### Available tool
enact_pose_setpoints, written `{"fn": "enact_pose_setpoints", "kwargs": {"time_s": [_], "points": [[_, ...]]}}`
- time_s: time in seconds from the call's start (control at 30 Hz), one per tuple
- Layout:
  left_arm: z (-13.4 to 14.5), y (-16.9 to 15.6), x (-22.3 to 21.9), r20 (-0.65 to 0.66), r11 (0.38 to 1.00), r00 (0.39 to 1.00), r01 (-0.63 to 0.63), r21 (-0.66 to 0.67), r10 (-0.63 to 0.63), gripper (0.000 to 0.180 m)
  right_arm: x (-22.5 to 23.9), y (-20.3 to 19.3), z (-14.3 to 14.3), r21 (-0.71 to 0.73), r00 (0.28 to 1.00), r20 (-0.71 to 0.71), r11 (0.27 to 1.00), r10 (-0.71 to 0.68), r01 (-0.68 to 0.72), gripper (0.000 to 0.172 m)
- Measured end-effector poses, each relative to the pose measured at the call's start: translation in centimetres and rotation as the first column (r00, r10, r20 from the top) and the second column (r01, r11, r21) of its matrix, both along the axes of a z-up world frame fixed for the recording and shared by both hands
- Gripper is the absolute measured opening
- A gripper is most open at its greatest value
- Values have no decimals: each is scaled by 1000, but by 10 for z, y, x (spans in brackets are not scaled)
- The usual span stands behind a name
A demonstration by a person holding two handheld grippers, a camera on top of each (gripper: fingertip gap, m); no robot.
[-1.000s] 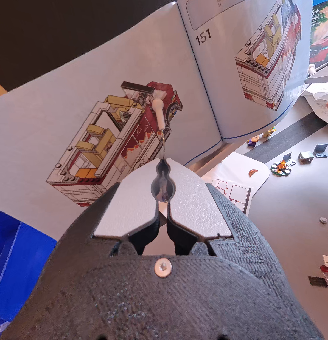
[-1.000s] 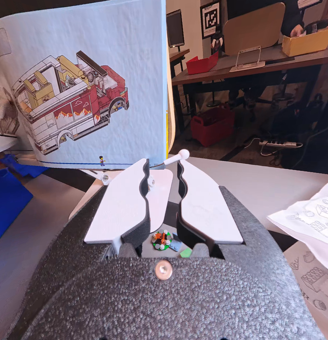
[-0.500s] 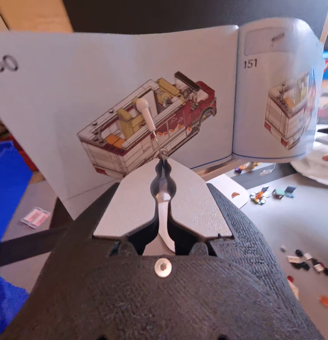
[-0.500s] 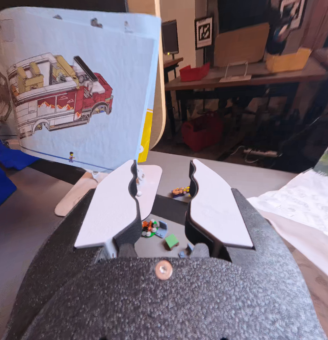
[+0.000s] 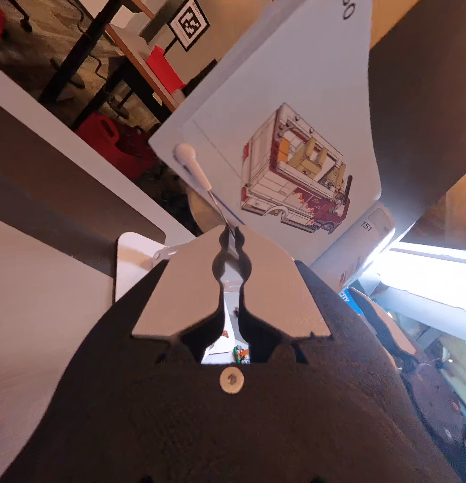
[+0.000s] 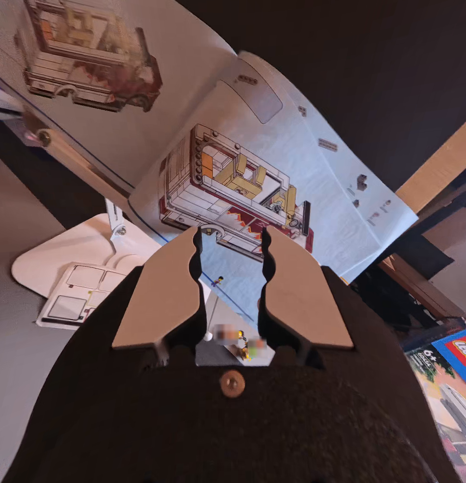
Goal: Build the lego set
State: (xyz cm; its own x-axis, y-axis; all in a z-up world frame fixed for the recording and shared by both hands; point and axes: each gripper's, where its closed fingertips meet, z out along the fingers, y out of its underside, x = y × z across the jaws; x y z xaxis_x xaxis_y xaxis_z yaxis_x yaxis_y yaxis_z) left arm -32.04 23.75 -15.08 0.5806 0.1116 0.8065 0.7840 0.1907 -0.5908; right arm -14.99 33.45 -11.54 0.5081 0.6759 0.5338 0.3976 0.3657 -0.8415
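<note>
Swung round since a second ago: both views now tilted, with the instruction booklet (image 5: 292, 109) seen at a steep angle instead of upright. Left gripper (image 5: 231, 230) clenched on the thin metal wire of a white-tipped arm (image 5: 192, 167), as before, the wire pinched right at the fingertips and the white tip slanting up to the left across the booklet's lower corner. Just beyond that tip, the booklet's page with a red and white camper drawing (image 5: 297, 183). Below the booklet, beside the left finger, the white stand base (image 5: 132, 251) on the grey worktop (image 5: 30, 300). Further off past the booklet, a red bin (image 5: 106, 133) on the floor under another table.

Right gripper (image 6: 230, 234) released, wider than a second ago, fingers well apart with nothing between the pads; only the booklet's right-hand page (image 6: 331, 198) visible through the gap, close in front. Left of the booklet, the stand base with a sticker sheet (image 6: 77, 295) lying on it. Right of the booklet, low down, a printed toy box (image 6: 449, 379) on the worktop. Between the finger roots, small toy pieces (image 6: 242, 342), partly blurred.
</note>
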Motion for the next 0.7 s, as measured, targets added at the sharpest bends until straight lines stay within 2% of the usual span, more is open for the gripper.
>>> {"fn": "enact_pose_setpoints", "kwargs": {"time_s": [0.1,0.23,0.5,0.57,0.63,0.7], "points": [[-10,-1,1,69,999,998,9,39,-12,7,5,23,0,-24,999,7,998,-51,51,43],[-21,-2,6,116,997,993,31,67,-38,10,11,44,7,20,995,31,996,-93,93,44],[-22,-12,22,133,993,987,72,97,-85,15,10,53,5,10,994,-9,994,-106,106,42],[-24,-12,33,142,988,981,120,96,-133,16,9,53,5,12,994,-22,994,-107,107,42],[-24,-14,48,113,983,979,158,89,-167,17,8,52,5,14,995,-28,995,-100,100,42],[-8,-17,68,-21,975,979,202,88,-201,12,7,51,6,16,995,-33,995,-96,97,43]]}}
